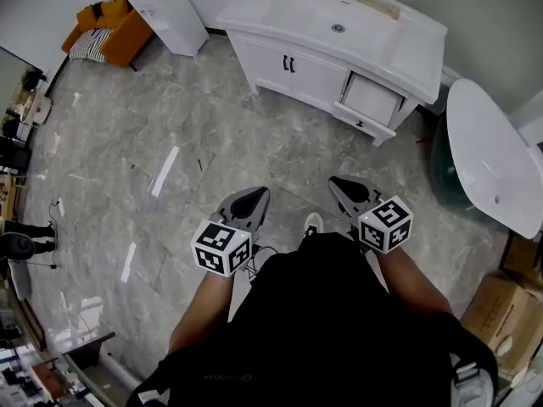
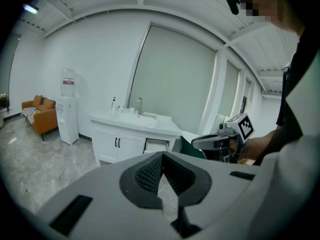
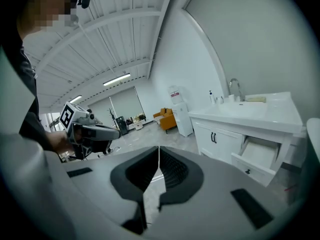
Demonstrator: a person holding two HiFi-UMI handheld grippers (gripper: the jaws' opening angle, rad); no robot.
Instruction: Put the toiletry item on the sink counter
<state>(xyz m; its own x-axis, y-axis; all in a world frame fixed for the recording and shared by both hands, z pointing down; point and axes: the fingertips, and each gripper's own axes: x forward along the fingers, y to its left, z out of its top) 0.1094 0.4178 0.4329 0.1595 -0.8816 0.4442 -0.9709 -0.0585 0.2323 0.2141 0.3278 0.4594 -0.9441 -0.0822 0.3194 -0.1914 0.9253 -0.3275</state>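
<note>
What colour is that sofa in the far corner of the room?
The sofa is orange, with a striped cushion on it. The head view shows it best.

The left gripper (image 1: 253, 195) and right gripper (image 1: 341, 183) are grey tapering shells, each with a white cube (image 1: 221, 247) of black square markers at its rear. Behind them the person wears a black top (image 1: 331, 312); a white shoe (image 1: 313, 224) shows between the grippers.

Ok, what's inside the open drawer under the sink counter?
The drawer shows only a bare, pale floor in its pulled-out part, and no item is visible there. Its rear is hidden beneath the sink counter.
</note>
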